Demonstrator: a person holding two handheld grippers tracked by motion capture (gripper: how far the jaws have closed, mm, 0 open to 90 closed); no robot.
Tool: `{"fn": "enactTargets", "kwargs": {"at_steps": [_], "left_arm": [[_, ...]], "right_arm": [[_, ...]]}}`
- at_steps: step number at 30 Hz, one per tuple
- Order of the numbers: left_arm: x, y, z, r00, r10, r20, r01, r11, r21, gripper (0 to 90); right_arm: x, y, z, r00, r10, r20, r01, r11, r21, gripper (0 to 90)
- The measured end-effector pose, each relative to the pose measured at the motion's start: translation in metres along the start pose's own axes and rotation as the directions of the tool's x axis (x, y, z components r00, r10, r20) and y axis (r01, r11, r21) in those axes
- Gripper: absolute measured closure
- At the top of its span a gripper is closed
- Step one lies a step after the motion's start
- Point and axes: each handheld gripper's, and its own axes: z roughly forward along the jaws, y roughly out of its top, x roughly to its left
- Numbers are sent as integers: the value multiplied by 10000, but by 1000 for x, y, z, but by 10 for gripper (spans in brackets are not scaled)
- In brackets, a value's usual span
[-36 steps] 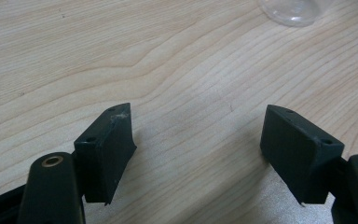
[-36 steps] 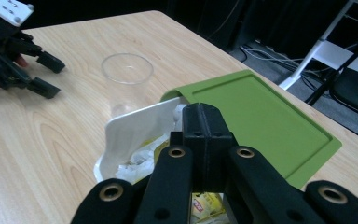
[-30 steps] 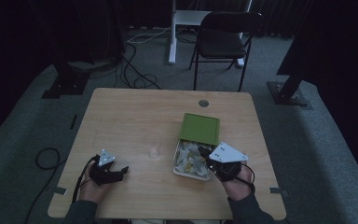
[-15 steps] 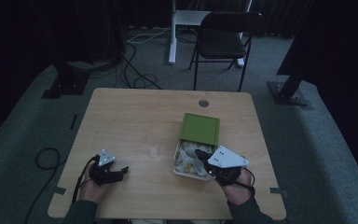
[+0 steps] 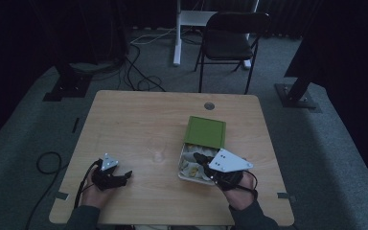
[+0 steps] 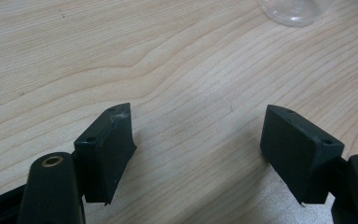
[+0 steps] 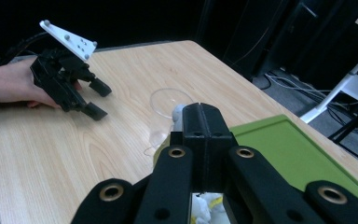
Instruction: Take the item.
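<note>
We see a dim room with a grey carpeted floor [image 5: 326, 158] around our light wooden worktop [image 5: 139, 120]. Beyond it stands a black folding chair [image 5: 232, 43] beside a white desk leg [image 5: 177, 33]. Black cables [image 5: 134, 72] trail across the floor, and dark stand bases [image 5: 64, 88] sit on either side.

Readable text: none in any view.
Box lid [image 5: 204, 132]: plain green, no label or brand.
Gripper plates [image 5: 229, 160]: blank grey, holes only.
Table [image 5: 139, 120]: bare wood grain.
</note>
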Motion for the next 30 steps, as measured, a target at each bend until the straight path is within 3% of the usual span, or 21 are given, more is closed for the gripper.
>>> {"fn": "enactTargets", "kwargs": {"at_steps": [30], "left_arm": [[0, 0, 0, 10000, -13, 12, 13, 10000, 13, 266]], "right_arm": [[-2, 17, 44, 9998, 53, -181, -58, 9997, -251, 900]]}}
